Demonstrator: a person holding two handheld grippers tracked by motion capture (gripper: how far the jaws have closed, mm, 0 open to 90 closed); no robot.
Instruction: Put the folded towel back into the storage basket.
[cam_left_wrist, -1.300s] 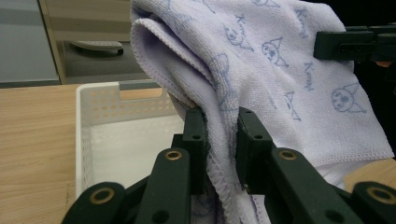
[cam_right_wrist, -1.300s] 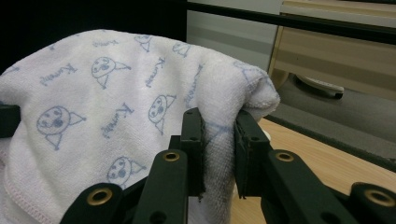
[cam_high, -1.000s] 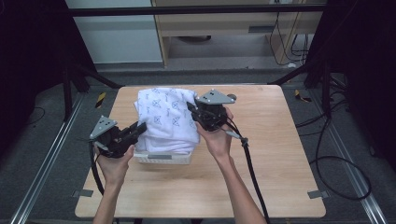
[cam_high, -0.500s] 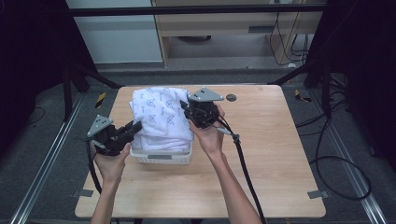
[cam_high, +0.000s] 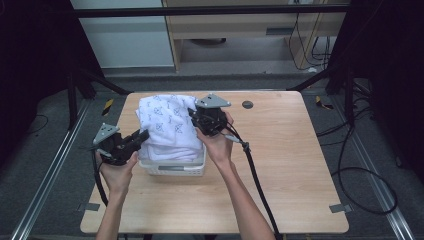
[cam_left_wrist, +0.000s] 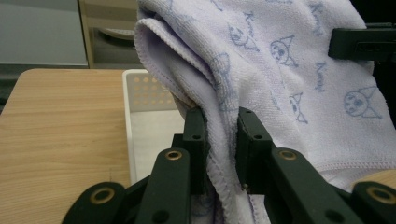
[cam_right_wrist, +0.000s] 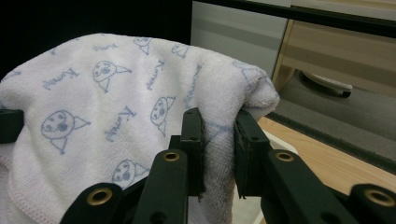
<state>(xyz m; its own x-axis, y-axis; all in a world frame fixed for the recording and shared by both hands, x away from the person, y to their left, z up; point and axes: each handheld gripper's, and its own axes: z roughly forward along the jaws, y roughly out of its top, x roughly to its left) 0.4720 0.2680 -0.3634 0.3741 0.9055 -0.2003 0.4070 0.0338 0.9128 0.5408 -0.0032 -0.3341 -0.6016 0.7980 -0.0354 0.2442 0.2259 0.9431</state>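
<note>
Basket (cam_high: 172, 167): white, perforated, set on the wooden surface (cam_high: 280, 165).
Towel (cam_high: 165, 125): printed with faces, bunched and held above the basket (lower folds hang into it).
Left tongs (cam_high: 137, 139): clamped on towel's edge.
Right tongs (cam_high: 194, 116): clamped on another fold.

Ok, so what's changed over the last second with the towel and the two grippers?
The right gripper has carried its edge of the towel leftward across the table, bunching the cloth closer over the white basket. Nothing was let go or newly grasped. The left gripper has hardly moved and stays clamped on the towel's other edge; the basket sits where it was on the table.
</note>
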